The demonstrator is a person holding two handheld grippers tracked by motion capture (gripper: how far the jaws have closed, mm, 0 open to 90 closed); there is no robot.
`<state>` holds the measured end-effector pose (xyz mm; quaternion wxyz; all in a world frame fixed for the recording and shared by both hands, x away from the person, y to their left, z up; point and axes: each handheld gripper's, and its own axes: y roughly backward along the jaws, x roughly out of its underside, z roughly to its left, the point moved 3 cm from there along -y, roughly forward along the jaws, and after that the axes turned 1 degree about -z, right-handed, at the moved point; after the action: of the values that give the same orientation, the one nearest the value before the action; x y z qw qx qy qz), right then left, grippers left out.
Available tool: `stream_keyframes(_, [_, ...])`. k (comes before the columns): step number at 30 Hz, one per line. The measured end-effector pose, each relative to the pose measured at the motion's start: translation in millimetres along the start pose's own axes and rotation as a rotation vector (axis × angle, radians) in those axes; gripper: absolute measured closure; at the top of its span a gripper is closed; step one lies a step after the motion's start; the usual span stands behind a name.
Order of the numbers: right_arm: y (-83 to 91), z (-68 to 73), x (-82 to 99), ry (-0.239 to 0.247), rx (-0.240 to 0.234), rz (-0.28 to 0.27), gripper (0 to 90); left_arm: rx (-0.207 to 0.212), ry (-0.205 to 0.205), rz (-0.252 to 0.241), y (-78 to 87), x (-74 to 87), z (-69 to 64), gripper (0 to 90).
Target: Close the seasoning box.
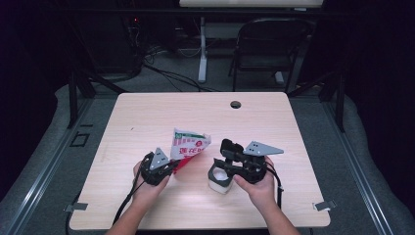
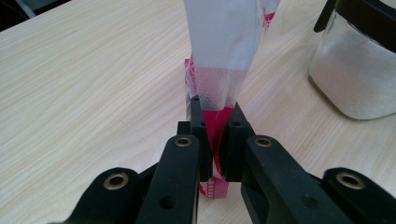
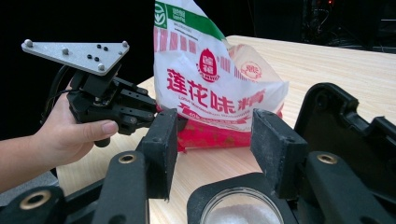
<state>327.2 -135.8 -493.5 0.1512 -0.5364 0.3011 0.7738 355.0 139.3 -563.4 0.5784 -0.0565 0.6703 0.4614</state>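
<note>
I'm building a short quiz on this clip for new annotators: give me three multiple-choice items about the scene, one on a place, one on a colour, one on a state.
1. Where is the glass jar of white powder with the black flip lid?
A. Below the right gripper, near the table's front edge
B. By the round hole at the table's far edge
C. On the folding chair

2. What colour is the bottom band of the white printed plastic bag?
A. Blue
B. Red
C. Yellow

3. How does the left gripper stand?
A. Open above the bag
B. Shut on nothing
C. Shut on the bag's edge

Answers:
1 A: the high view shows the jar under that gripper near the front edge.
2 B: the right gripper view shows a red band.
3 C: the left gripper view shows the jaws pinching the bag.
</note>
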Motion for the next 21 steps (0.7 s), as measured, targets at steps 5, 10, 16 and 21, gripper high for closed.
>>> stream_keyframes(5, [1.1, -2.0, -0.1, -0.004, -0.008, 0.003, 52.5, -0.017, 0.016, -0.008, 3.7, -0.3, 5.4, 86.9])
stream_keyframes(10, [1.4, -2.4, -0.1, -0.004, -0.008, 0.003, 52.7, -0.044, 0.034, -0.021, 9.0, -0.9, 13.0, 87.1])
stream_keyframes(16, [3.8, -5.0, -0.9, -0.011, -0.005, -0.007, 52.8, -0.101, 0.062, -0.032, 19.1, 0.2, 27.3, 87.0])
stream_keyframes(21, [4.1, -7.3, -0.6, -0.014, 0.003, -0.001, 52.9, -0.165, 0.086, -0.028, 25.9, 3.9, 40.1, 87.0])
